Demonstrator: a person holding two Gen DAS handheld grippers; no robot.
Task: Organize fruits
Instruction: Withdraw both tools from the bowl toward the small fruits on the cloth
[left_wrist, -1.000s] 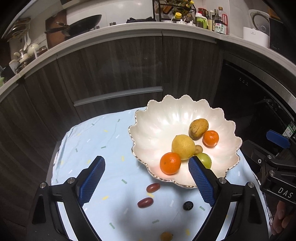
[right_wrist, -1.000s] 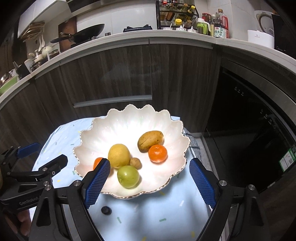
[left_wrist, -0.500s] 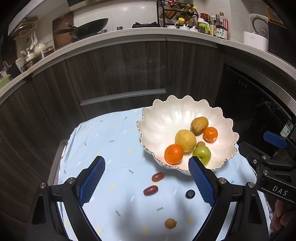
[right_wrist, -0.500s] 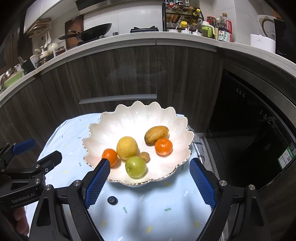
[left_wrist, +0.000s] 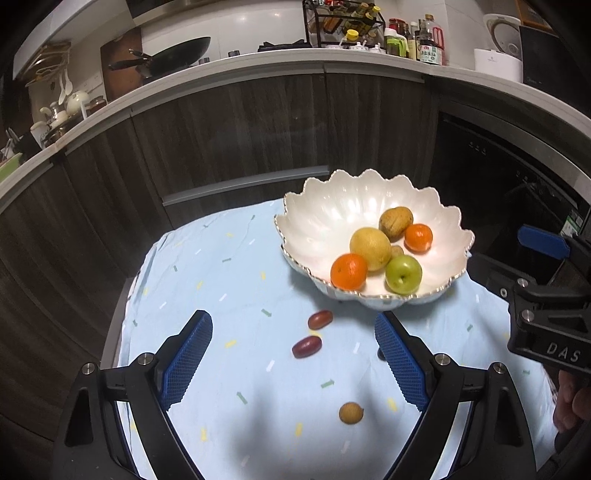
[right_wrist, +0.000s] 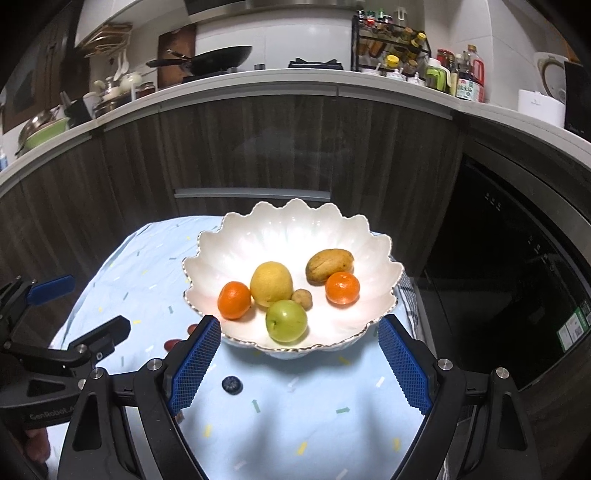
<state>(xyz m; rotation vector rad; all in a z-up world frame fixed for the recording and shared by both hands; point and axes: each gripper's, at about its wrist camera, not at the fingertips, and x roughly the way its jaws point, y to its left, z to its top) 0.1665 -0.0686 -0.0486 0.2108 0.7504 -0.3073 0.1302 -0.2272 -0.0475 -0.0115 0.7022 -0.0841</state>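
blueberry (left_wrist: 380, 354) mostly hidden behind left gripper (left_wrist: 291, 354) finger, possibly a date (right_wrist: 170, 344) half hidden

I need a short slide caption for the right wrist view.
Open right gripper facing a white bowl of fruit, one blueberry on the blue cloth.

In the left wrist view, the letters "DAS" stand in pale print on the black body of the right hand-held gripper (left_wrist: 546, 295), at the picture's right edge. In the right wrist view, "GenRobot" and a further letter or two, cut off, stand on the black body of the left hand-held gripper (right_wrist: 55, 325), low at the left edge. Bottles (right_wrist: 469, 79) on the far kitchen counter carry printed labels, and a green sticker (right_wrist: 574, 328) sits on the dark appliance front at the right; the print on all of these is too small to read.
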